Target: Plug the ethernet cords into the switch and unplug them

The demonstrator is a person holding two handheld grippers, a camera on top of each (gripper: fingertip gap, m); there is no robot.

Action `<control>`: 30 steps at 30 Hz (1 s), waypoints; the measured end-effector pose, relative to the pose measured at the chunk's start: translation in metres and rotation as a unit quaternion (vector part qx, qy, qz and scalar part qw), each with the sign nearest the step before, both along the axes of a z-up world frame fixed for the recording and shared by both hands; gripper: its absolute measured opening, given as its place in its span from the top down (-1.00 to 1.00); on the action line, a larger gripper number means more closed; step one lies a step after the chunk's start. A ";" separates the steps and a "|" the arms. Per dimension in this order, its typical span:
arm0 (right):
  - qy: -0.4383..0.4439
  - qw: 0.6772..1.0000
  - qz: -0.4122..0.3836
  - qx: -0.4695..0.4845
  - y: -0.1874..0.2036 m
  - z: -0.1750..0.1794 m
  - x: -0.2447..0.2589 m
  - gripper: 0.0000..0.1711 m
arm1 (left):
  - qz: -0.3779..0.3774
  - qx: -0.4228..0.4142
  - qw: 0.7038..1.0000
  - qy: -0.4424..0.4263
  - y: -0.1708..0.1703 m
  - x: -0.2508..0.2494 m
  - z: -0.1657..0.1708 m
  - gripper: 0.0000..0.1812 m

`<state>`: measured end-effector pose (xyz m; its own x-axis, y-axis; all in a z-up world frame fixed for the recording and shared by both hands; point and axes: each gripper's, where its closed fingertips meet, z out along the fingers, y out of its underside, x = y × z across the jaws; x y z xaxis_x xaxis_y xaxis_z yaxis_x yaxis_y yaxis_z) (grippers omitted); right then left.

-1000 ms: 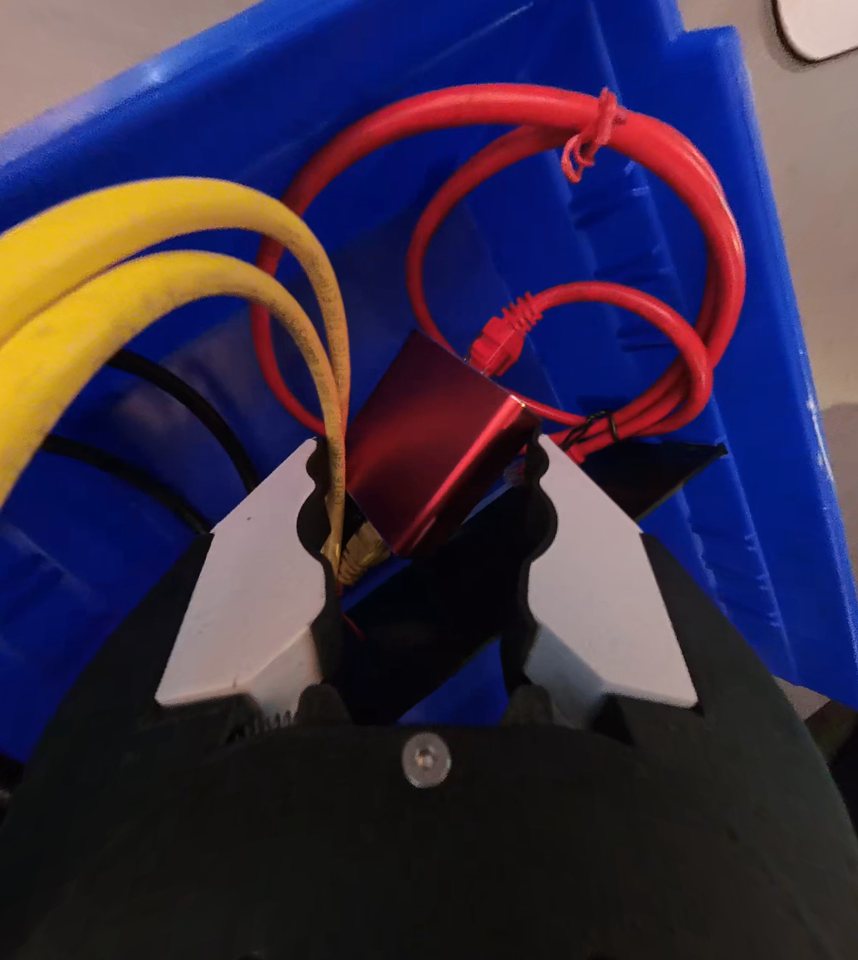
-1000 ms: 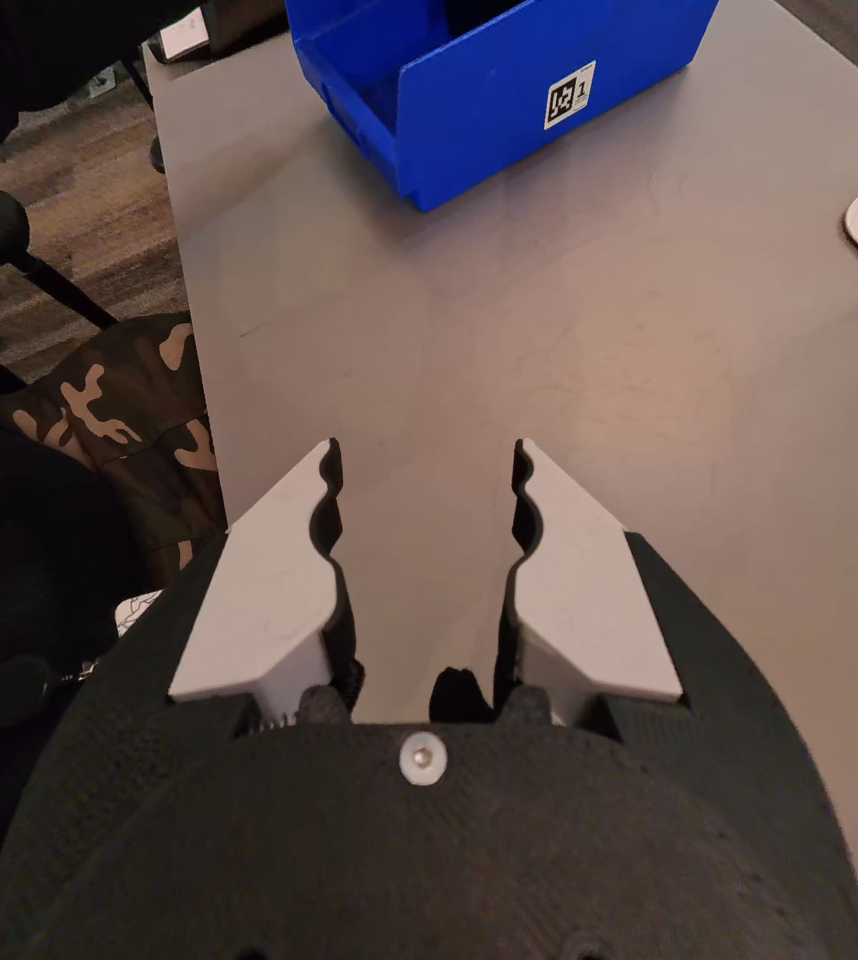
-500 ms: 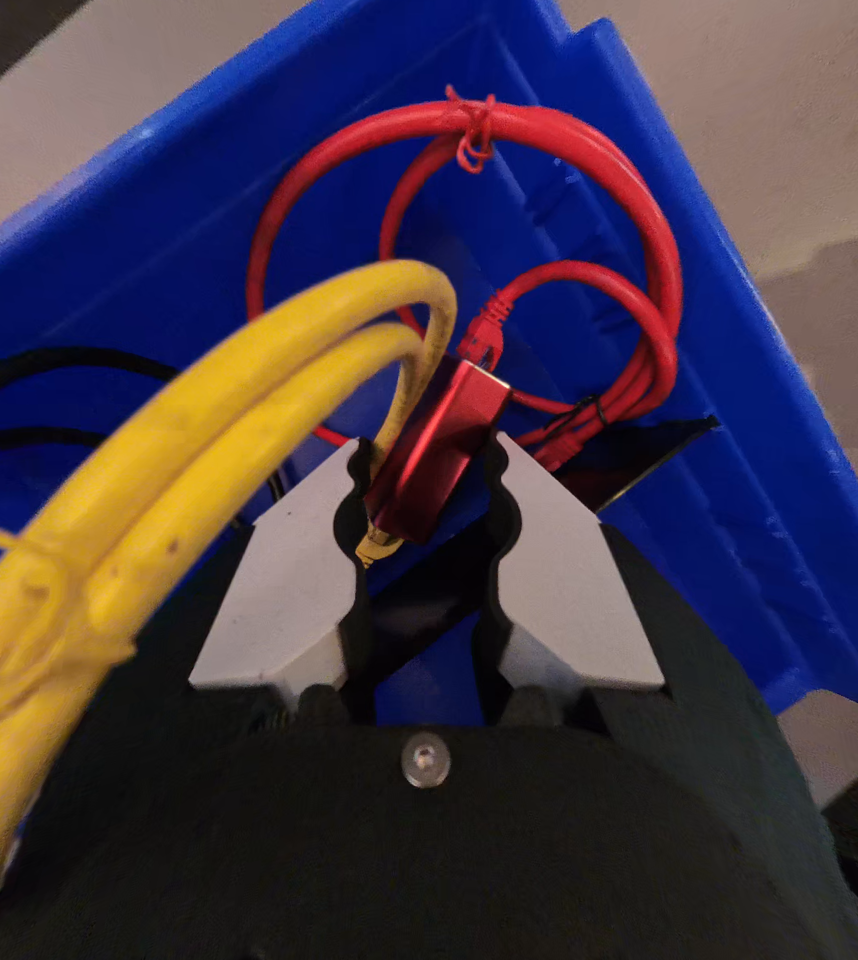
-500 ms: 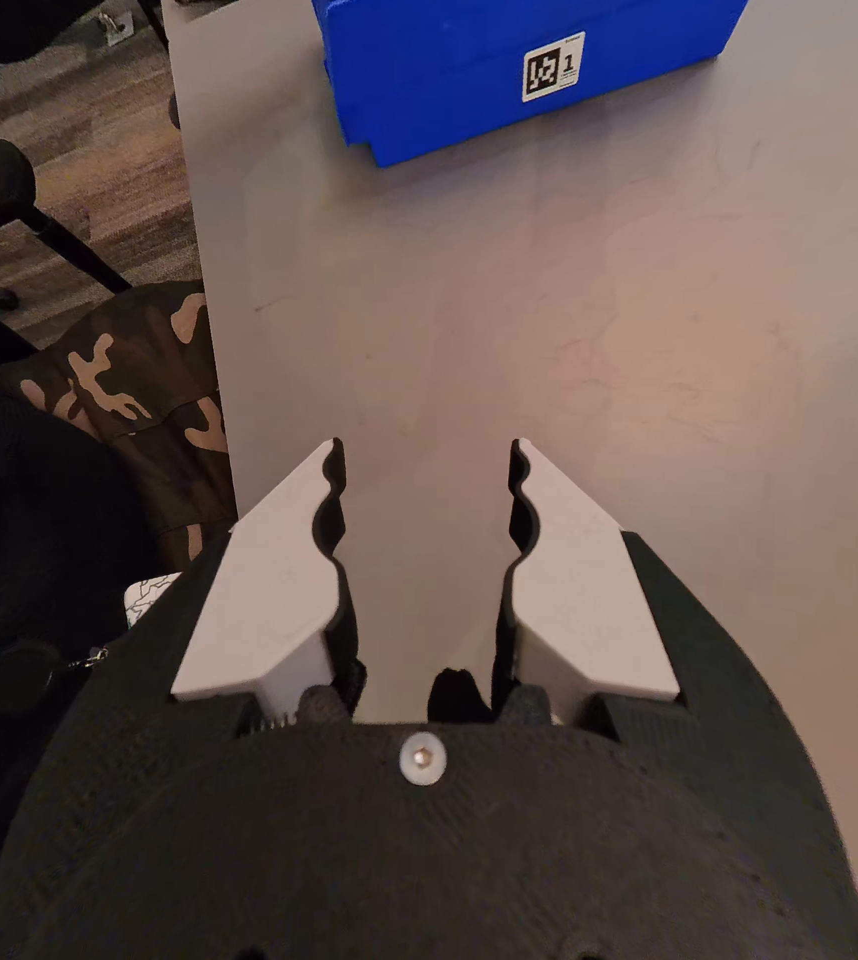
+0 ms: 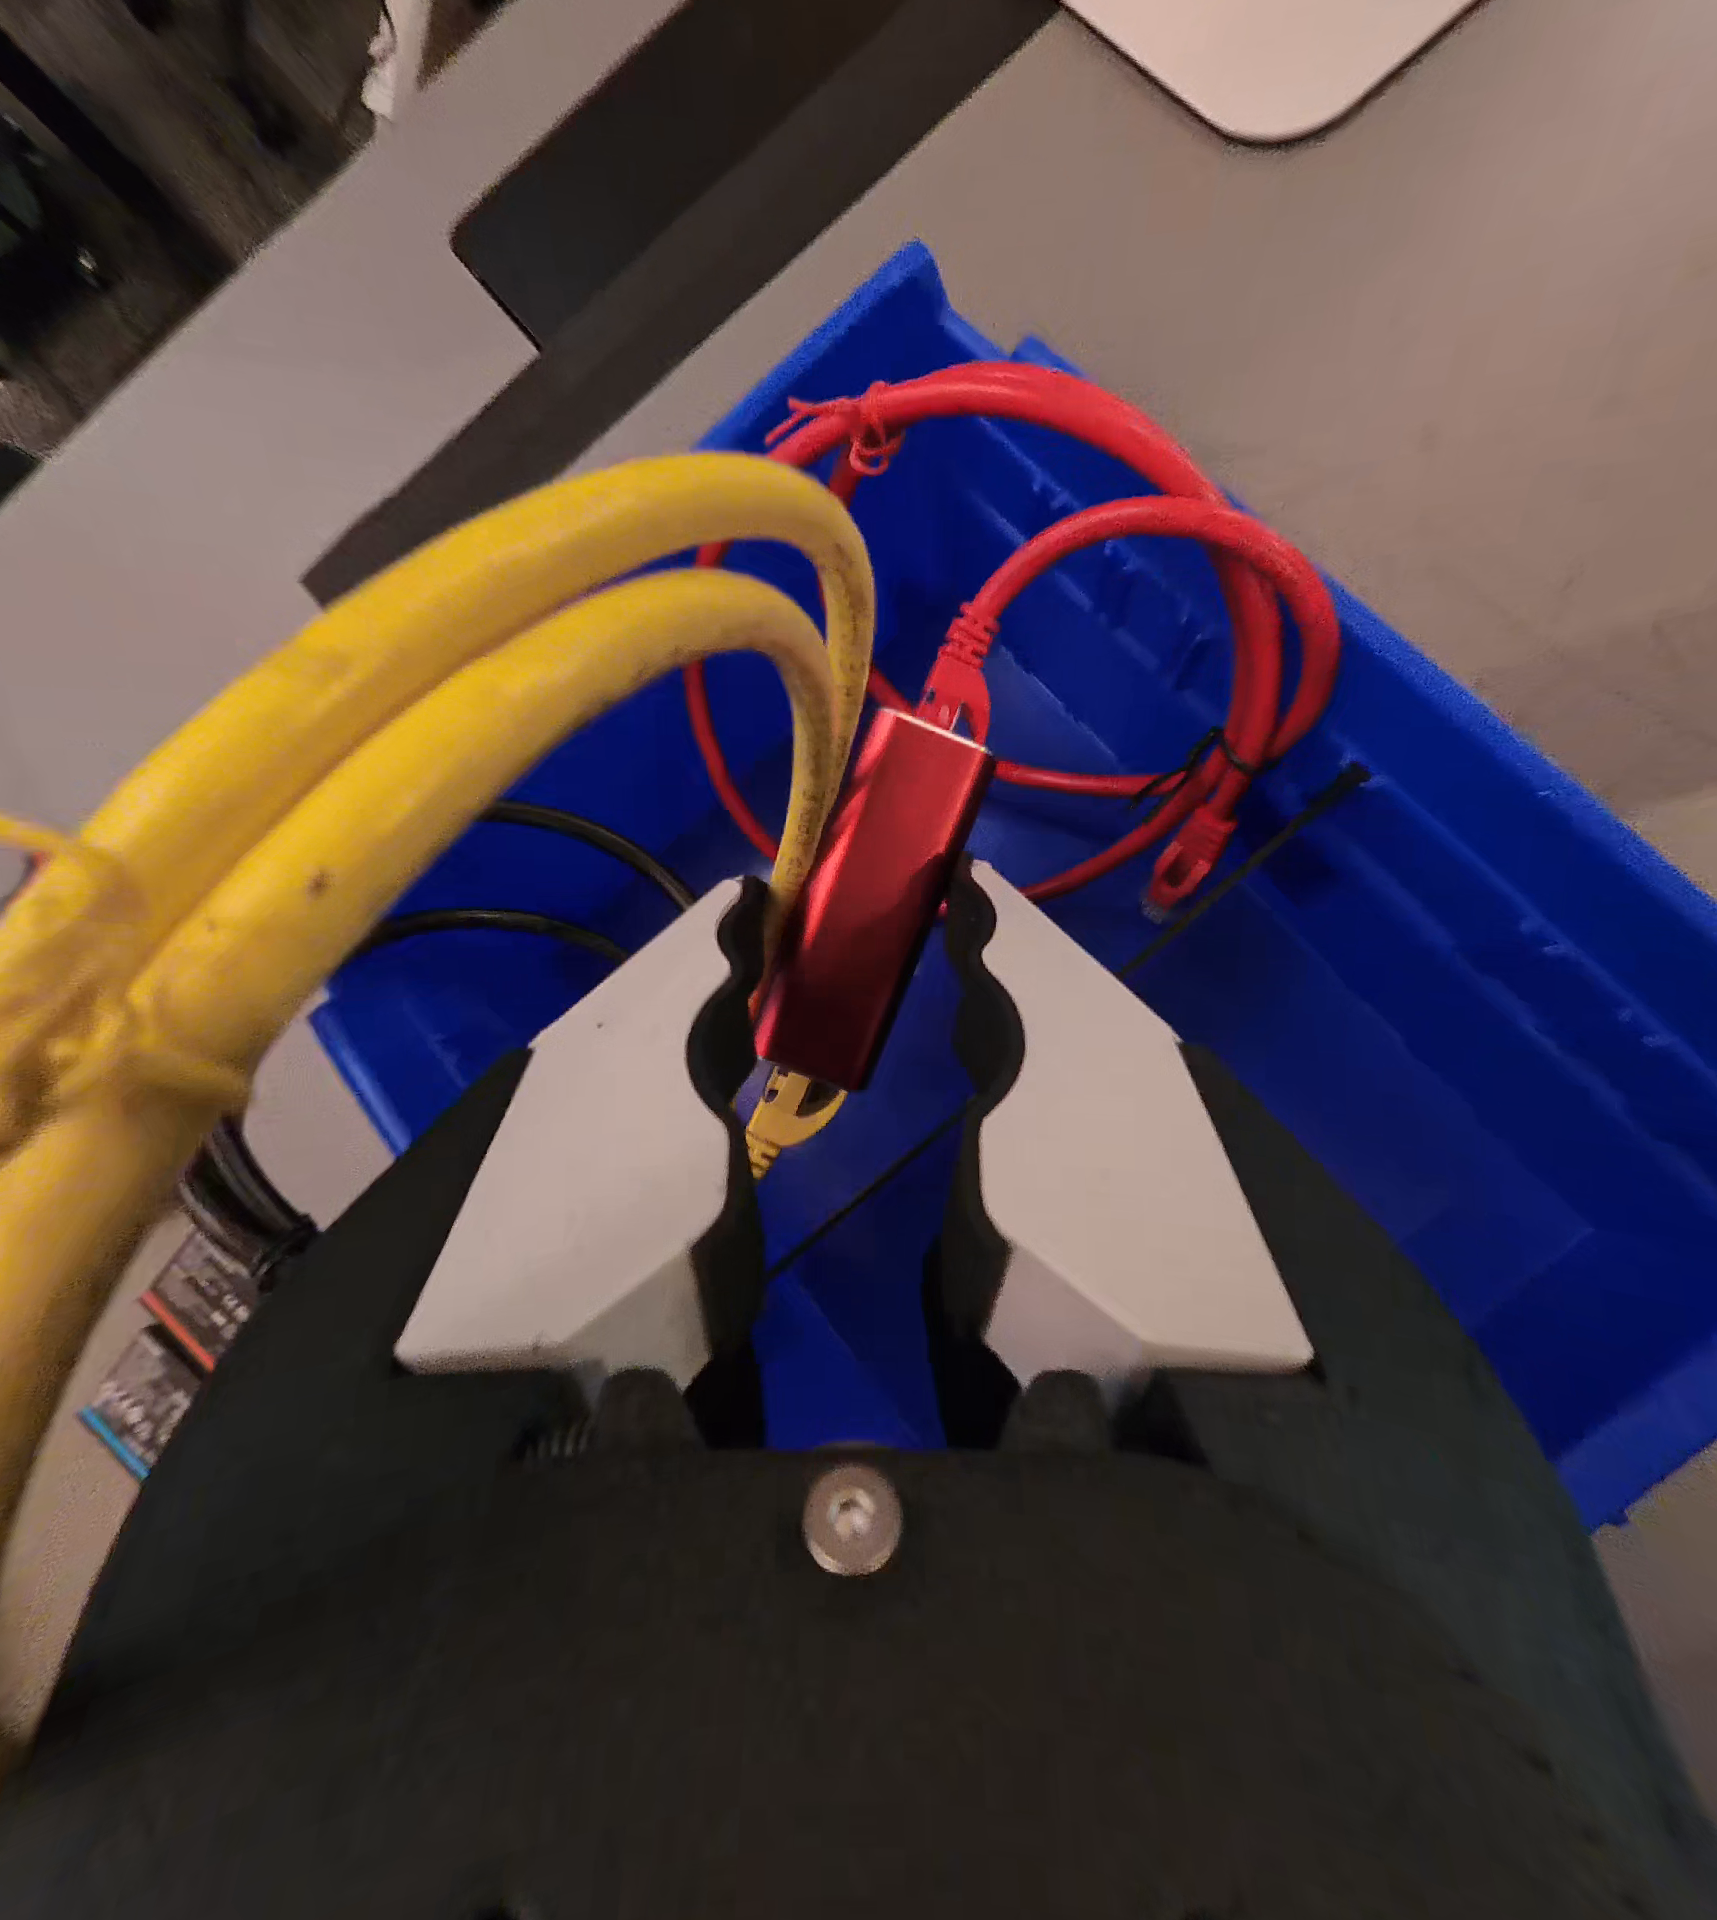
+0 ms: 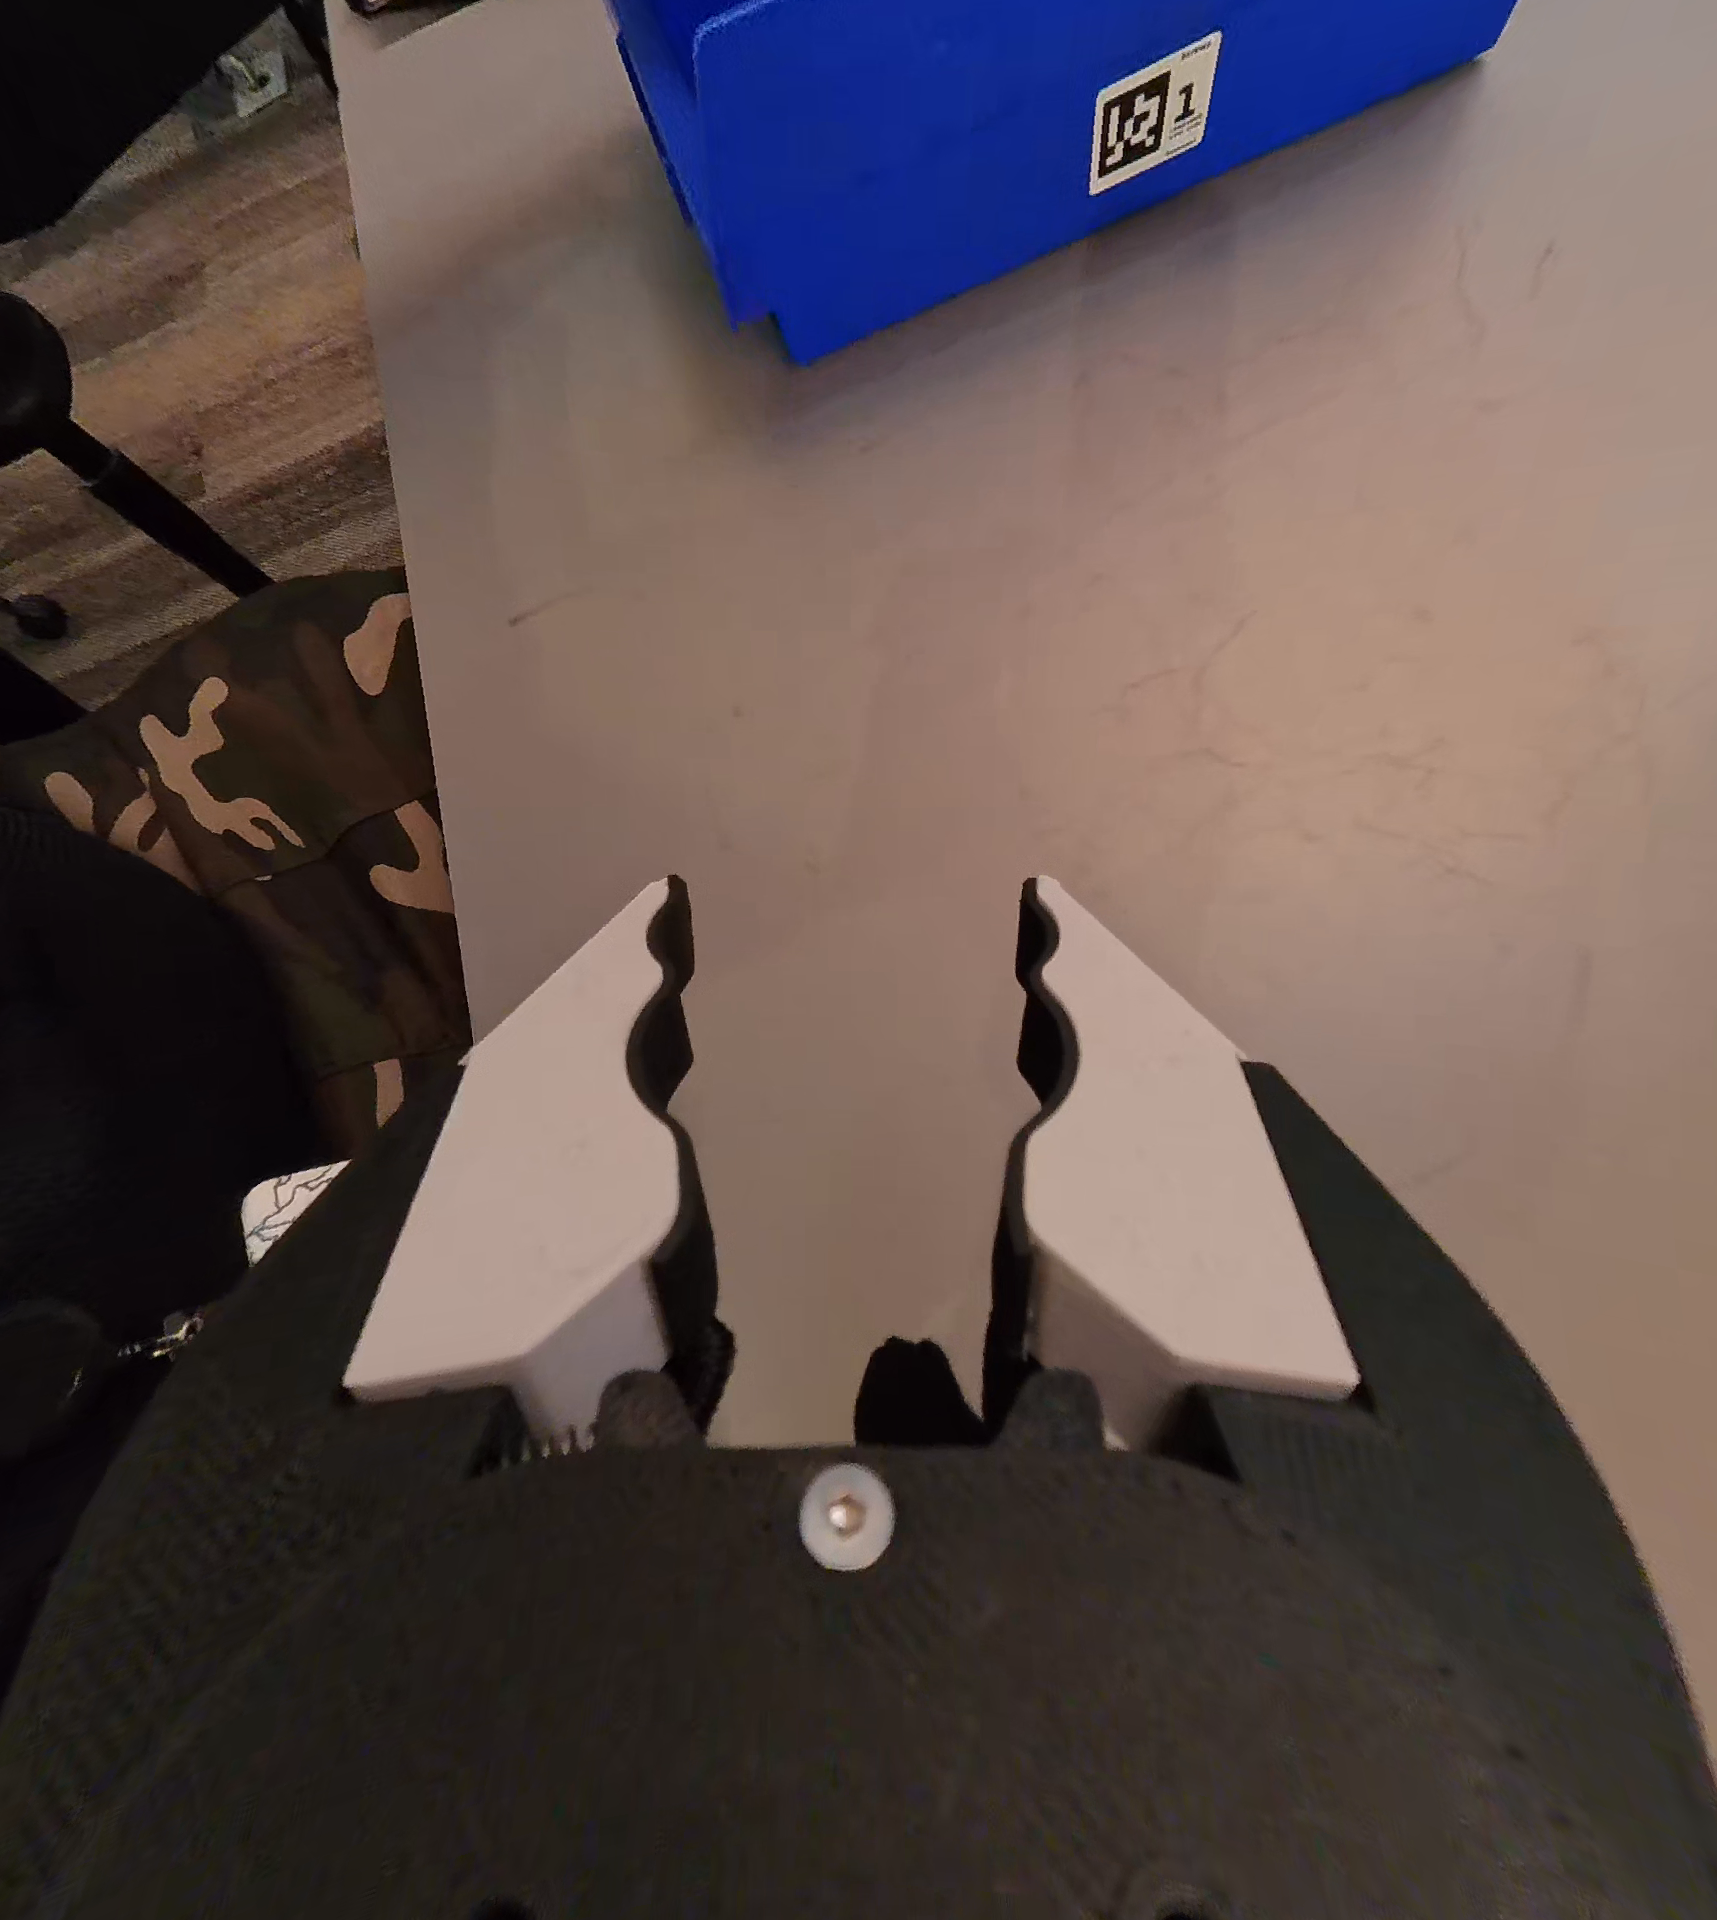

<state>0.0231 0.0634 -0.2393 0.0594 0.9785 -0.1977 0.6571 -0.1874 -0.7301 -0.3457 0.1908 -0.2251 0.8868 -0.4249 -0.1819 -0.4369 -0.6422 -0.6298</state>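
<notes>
Lifted clear of ribbed blue bin (image 5: pixel 1456 1091), glossy red switch (image 5: pixel 869 914), left gripper (image 5: pixel 854 904) clamped

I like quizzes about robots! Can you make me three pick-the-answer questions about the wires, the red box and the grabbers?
1. Where does the red cord lie?
A. in the blue bin
B. on the floor
C. on a chair

2. What colour is the thick cord that loops by the left gripper?
A. green
B. yellow
C. white

3. What is the right gripper doing?
A. squeezing a cord
B. holding the switch
C. open, with nothing in it

Answers:
1. A, as its coils rest over the bin's blue inside.
2. B, as both thick loops are bright yellow.
3. C, as bare table shows between its spread fingers, while the red switch sits between the left gripper's fingers.
</notes>
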 end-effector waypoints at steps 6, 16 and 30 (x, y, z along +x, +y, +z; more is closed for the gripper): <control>-0.013 1.000 -0.002 -0.006 0.002 -0.012 0.000 0.28 | 0.004 0.074 0.997 -0.014 -0.004 -0.003 0.057 0.66; -0.028 0.999 -0.001 -0.015 -0.003 -0.024 0.001 0.27 | -0.001 0.157 0.987 -0.018 0.001 0.004 0.153 0.66; -0.002 1.000 -0.026 -0.012 -0.001 -0.005 0.020 0.26 | -0.144 0.175 0.974 0.001 0.004 0.137 0.244 0.68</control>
